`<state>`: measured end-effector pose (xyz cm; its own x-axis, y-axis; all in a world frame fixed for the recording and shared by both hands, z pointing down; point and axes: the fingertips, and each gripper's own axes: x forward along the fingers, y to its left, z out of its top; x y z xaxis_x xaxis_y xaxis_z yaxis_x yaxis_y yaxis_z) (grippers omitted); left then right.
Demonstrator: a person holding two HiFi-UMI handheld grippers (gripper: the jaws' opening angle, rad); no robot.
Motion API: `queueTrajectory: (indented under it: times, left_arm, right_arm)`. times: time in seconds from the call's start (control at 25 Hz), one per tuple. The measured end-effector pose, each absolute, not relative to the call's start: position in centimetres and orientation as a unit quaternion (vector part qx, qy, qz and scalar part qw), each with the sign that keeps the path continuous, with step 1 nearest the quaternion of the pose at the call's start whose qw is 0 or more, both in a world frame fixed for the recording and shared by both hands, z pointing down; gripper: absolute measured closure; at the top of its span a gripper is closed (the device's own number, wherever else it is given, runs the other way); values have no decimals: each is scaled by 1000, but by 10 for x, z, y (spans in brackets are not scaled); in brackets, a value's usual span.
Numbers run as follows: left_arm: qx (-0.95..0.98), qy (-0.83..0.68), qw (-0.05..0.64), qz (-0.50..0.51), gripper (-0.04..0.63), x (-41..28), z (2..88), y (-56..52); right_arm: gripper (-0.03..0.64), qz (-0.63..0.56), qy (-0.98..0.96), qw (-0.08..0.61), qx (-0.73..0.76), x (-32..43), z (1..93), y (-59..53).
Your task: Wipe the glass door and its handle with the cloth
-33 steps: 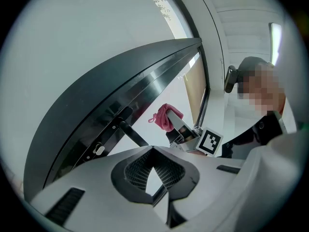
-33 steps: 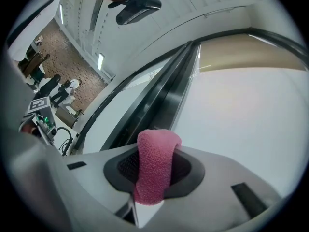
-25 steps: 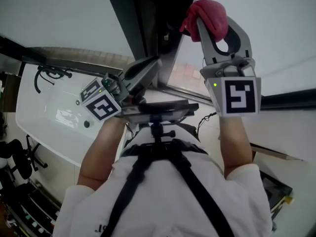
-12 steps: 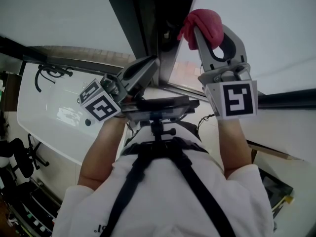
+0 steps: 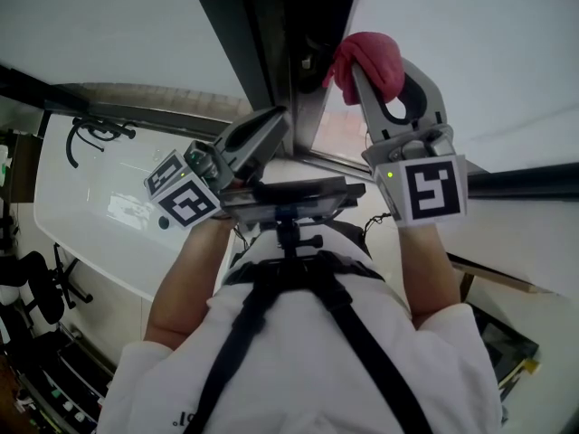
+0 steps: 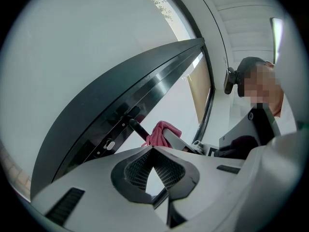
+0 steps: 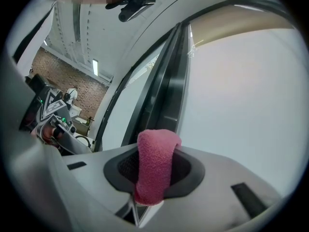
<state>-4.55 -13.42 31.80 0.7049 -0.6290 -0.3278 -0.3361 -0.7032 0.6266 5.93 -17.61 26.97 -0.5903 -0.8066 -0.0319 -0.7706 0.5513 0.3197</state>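
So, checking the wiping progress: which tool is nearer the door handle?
Right. The right tool holds the cloth up right beside the handle; the left tool, shut and empty, sits lower, short of it.

The head camera is looking steeply down over the left gripper [image 5: 276, 120] and right gripper [image 5: 380, 61]. Each gripper camera is peering closely along its jaws at the door frame [image 6: 120, 95]; all three are sharing the pink cloth [image 7: 154, 163].
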Motion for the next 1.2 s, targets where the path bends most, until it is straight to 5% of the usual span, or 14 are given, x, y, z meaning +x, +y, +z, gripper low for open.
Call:
queueTrajectory:
  times: [1.2]
  left_arm:
    - [885,-292,275,-238,603,-37,342,-132]
  right_arm:
    - [518,-126,-885,69,442,56,298,-163]
